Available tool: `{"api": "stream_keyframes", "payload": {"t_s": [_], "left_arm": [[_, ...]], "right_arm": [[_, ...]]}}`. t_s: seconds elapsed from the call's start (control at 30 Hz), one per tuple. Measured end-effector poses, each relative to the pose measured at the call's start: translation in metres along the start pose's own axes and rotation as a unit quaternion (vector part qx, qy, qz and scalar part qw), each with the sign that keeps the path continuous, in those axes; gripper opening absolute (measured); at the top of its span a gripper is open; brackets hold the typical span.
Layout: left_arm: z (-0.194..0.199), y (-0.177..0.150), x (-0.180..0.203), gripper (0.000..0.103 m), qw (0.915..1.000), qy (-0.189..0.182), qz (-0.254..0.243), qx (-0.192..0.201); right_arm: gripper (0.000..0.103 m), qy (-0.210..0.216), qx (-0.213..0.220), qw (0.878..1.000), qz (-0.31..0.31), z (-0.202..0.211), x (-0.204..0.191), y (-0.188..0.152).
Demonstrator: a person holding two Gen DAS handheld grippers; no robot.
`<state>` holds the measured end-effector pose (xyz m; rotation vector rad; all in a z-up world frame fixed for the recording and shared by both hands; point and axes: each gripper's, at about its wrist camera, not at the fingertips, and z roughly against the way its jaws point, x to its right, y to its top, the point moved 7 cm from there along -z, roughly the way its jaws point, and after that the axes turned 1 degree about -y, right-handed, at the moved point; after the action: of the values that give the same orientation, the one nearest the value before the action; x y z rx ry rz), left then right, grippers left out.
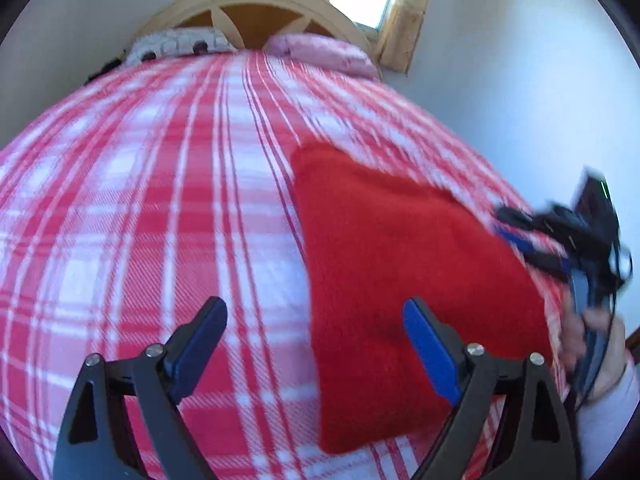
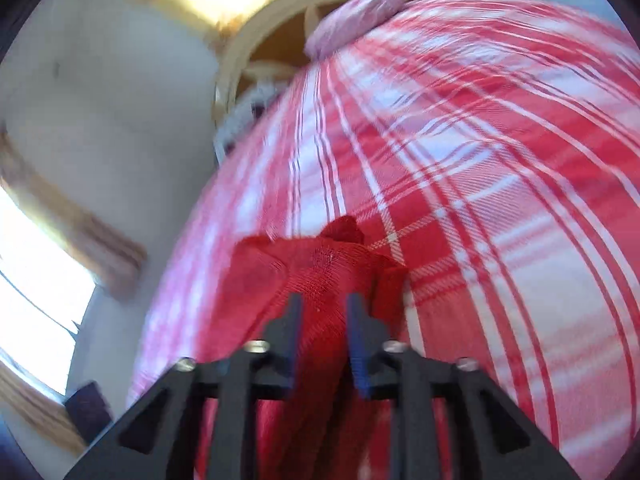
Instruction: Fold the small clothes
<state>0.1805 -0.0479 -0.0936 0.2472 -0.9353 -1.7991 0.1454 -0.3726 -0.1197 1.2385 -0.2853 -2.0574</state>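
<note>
A small red garment [image 1: 400, 280] lies on a bed covered by a red and white plaid blanket [image 1: 160, 200]. My left gripper [image 1: 316, 340] is open and empty above the blanket, its right finger over the garment's near edge. My right gripper [image 2: 322, 316] is shut on a bunched part of the red garment [image 2: 316, 264], which hangs between and below the fingers. In the left wrist view the right gripper [image 1: 532, 240] shows blurred at the garment's far right edge, held by a hand.
Two pillows [image 1: 320, 52] lie at the head of the bed against a curved wooden headboard [image 1: 256, 0]. White walls and bright windows [image 2: 36, 288] surround the bed. The bed's edge [image 2: 172, 300] falls away to the left in the right wrist view.
</note>
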Motion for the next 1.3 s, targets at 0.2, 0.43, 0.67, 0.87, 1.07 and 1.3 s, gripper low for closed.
{"api": "stream_keyframes", "payload": {"t_s": [0.2,0.43,0.67,0.87,1.07,1.3], "left_arm": [[-0.037,0.040,-0.002,0.095,0.9987,-0.024,0.019,-0.040],[-0.081,0.031,0.012,0.095,0.9950,-0.015,0.026,-0.096],[-0.090,0.024,0.015,0.097,0.9935,-0.014,0.041,-0.105],[-0.090,0.029,0.035,0.070,0.9961,-0.016,-0.012,-0.086],[-0.084,0.034,0.050,0.039,0.9965,0.017,-0.055,-0.060],[-0.077,0.035,0.045,0.033,0.9968,0.040,-0.038,-0.057]], "right_arm": [[0.076,-0.002,0.007,1.000,-0.001,0.007,-0.002,-0.021],[0.076,-0.067,-0.011,0.993,0.091,-0.026,-0.018,-0.041],[0.074,-0.089,-0.004,0.988,0.123,-0.034,-0.017,-0.047],[0.063,-0.085,-0.007,0.989,0.122,-0.034,-0.016,-0.048],[0.047,-0.092,0.001,0.985,0.145,-0.032,-0.026,-0.051],[0.036,-0.116,0.034,0.979,0.167,-0.023,-0.039,-0.053]]}}
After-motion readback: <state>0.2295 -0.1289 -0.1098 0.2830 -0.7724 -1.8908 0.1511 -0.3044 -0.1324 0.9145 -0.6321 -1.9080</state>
